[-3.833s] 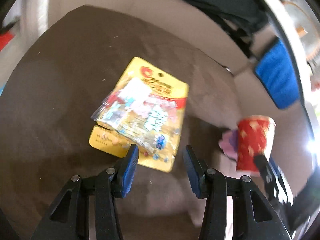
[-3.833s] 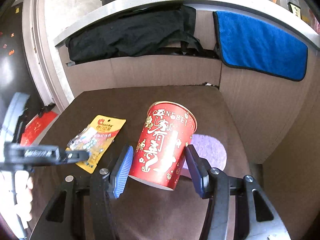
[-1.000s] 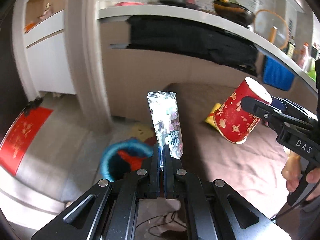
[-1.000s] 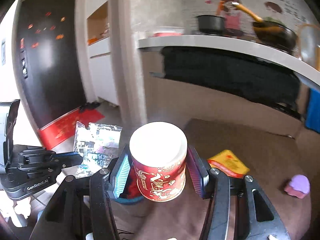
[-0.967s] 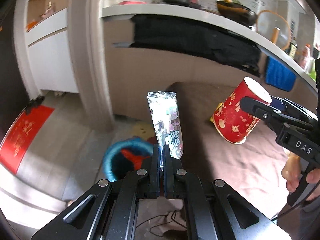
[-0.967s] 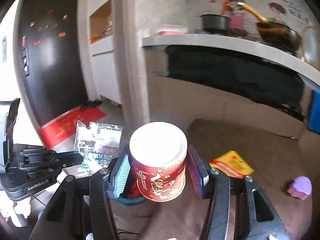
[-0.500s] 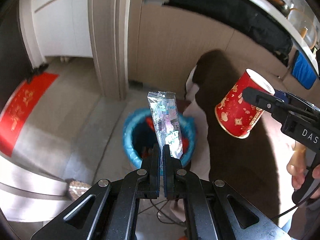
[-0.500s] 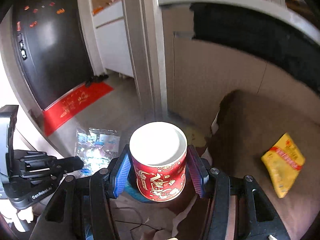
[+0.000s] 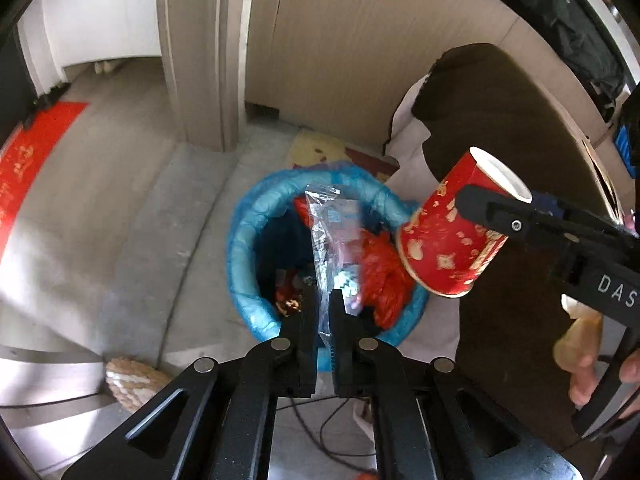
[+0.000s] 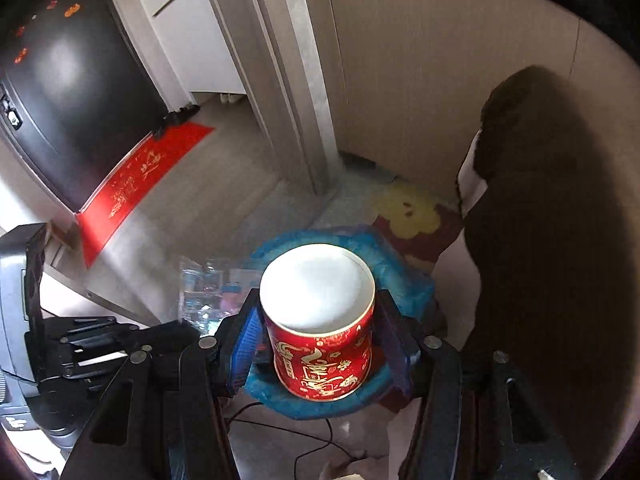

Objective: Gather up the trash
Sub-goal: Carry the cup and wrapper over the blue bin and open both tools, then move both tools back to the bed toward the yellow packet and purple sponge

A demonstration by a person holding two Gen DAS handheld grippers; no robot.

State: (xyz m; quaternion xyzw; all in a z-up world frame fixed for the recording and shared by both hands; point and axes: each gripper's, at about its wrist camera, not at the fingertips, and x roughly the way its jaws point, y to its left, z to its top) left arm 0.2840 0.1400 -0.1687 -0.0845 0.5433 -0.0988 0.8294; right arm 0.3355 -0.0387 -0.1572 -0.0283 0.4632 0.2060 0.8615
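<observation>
Our left gripper (image 9: 324,312) pinches the clear wrapper (image 9: 334,240) over the blue-lined bin (image 9: 240,264); our right gripper (image 10: 316,340) clamps the red cup (image 10: 320,320) above its rim. Drop step: next, we'd judge, both jaws must part.

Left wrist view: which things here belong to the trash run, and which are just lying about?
Job:
clear wrapper, pinched in left gripper
red paper cup, clamped in right gripper
blue-lined bin

Lying about:
red floor mat
woven item
black cable
</observation>
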